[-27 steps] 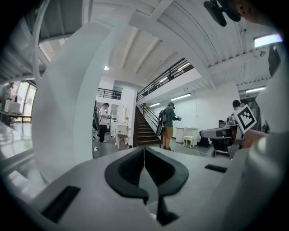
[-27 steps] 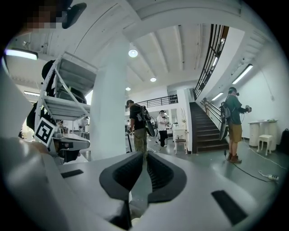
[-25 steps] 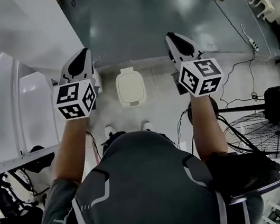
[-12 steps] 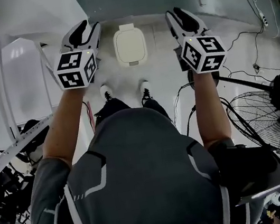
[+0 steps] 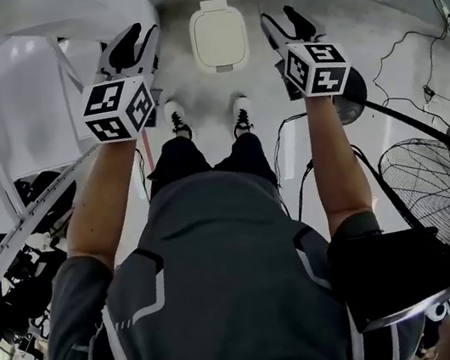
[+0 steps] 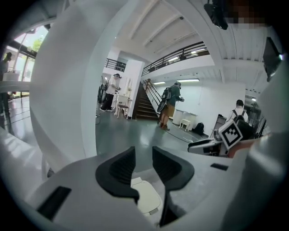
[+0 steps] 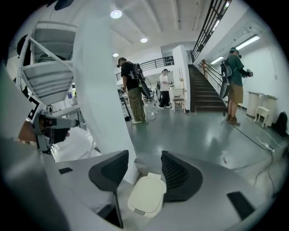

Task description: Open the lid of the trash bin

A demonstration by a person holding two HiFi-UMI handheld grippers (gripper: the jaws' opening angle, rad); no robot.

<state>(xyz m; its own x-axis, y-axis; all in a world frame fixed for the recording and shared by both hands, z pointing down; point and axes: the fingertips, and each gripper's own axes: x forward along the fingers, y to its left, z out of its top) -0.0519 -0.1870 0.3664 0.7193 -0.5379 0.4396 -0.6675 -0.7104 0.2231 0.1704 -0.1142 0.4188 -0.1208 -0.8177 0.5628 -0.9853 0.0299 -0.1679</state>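
The trash bin (image 5: pixel 218 35) sits on the floor (image 5: pixel 191 86) at 12 o'clock, lid seemingly shut. The left hand-held gripper (image 5: pixel 140 39) at 11 o'clock is spread and empty, its jaws having just been closing slightly; the right hand-held gripper (image 5: pixel 283 20) at 1 o'clock has just been opening, empty too

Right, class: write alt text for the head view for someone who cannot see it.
From above, a person faces a closed trash bin on the floor, with the left gripper and right gripper held out either side of it. Both are open and empty; the right's jaws have just been opening, the left's closing slightly.
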